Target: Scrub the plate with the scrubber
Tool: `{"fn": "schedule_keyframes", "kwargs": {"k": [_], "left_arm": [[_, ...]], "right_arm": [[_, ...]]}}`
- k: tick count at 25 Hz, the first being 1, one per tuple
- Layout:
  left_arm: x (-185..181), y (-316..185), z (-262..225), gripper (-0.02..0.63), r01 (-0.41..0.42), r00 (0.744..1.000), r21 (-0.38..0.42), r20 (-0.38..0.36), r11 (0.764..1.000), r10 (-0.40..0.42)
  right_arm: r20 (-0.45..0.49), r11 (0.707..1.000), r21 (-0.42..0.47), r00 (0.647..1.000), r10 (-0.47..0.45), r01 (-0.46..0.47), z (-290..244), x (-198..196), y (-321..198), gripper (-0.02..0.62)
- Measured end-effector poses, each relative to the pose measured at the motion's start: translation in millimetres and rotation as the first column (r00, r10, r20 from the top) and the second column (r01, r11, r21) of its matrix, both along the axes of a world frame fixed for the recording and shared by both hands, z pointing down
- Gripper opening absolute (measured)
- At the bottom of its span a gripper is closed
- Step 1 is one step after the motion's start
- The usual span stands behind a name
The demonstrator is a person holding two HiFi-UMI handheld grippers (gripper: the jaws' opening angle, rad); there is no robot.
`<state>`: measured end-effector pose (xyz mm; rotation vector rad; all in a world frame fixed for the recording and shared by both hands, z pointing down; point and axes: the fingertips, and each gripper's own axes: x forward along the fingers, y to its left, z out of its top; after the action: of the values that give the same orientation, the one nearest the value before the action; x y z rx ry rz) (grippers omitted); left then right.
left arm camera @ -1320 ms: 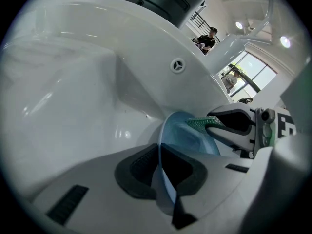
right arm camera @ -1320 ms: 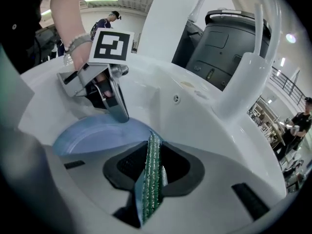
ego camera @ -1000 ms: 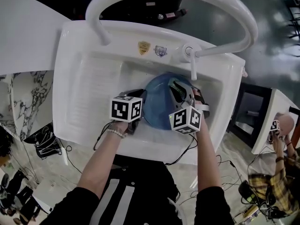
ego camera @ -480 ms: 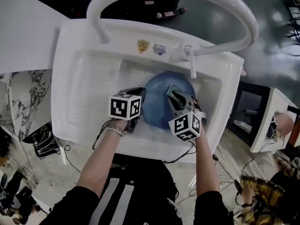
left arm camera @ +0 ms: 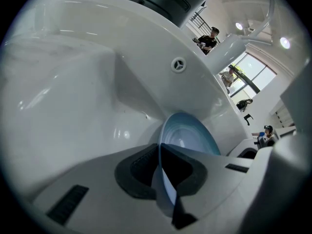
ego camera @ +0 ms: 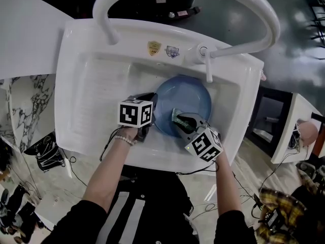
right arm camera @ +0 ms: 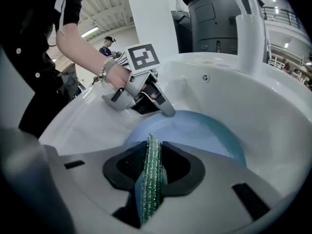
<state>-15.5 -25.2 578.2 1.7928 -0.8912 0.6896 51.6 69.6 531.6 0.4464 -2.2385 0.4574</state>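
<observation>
— Well, where was the plate (ego camera: 189,96) found?

— It was seen in the basin of the white sink (ego camera: 86,90), just in front of the tap (ego camera: 207,65); its blue face was turned upward in the head view.

— By what was it held?

— Its left rim was clamped edge-on between the jaws of the left gripper (left arm camera: 161,172); the jaws were drawn nearly together, and only the thin rim was caught between the dark pads; nothing else was gripped there.

— And the scrubber?

— The green scrubber (right arm camera: 151,179) was pinched upright between the closed jaws of the right gripper (ego camera: 179,120); it was held over the near part of the plate, close to the rim nearest the person; whether it was actually pressed onto the surface could not be settled.

— How were the two grippers placed?

— They were set near each other on the same plate, the left at its left edge, the right at its near edge.

— Was anything else noted?

— A thick white rail (ego camera: 254,9) was arched over the sink; two small stickers (ego camera: 163,50) were seen on the sink's back rim; a beaded bracelet (ego camera: 124,142) was worn on the left wrist.
</observation>
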Motion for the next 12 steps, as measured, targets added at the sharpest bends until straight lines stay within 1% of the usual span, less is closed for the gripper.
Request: {"fn": "schedule_keyframes", "kwargs": {"k": [4, 8, 10, 12], "left_arm": [[1, 0, 1, 0.018, -0.001, 1.000, -0.001, 0.000, 1.000, 0.001], [1, 0, 0, 0.018, -0.001, 1.000, -0.001, 0.000, 1.000, 0.001], [1, 0, 0, 0.018, -0.001, 1.000, 0.000, 0.000, 1.000, 0.001], [1, 0, 0, 0.018, -0.002, 1.000, 0.001, 0.000, 1.000, 0.002]], "right_arm": [[0.073, 0.994, -0.073, 0.995, -0.075, 0.080, -5, -18, 20, 0.094], [0.126, 0.978, -0.122, 0.980, -0.153, 0.168, -10, -38, 37, 0.094], [0.144, 0.973, -0.132, 0.975, -0.168, 0.187, -13, -45, 41, 0.094], [0.167, 0.973, -0.139, 0.973, -0.158, 0.182, -17, -49, 41, 0.094]]}}
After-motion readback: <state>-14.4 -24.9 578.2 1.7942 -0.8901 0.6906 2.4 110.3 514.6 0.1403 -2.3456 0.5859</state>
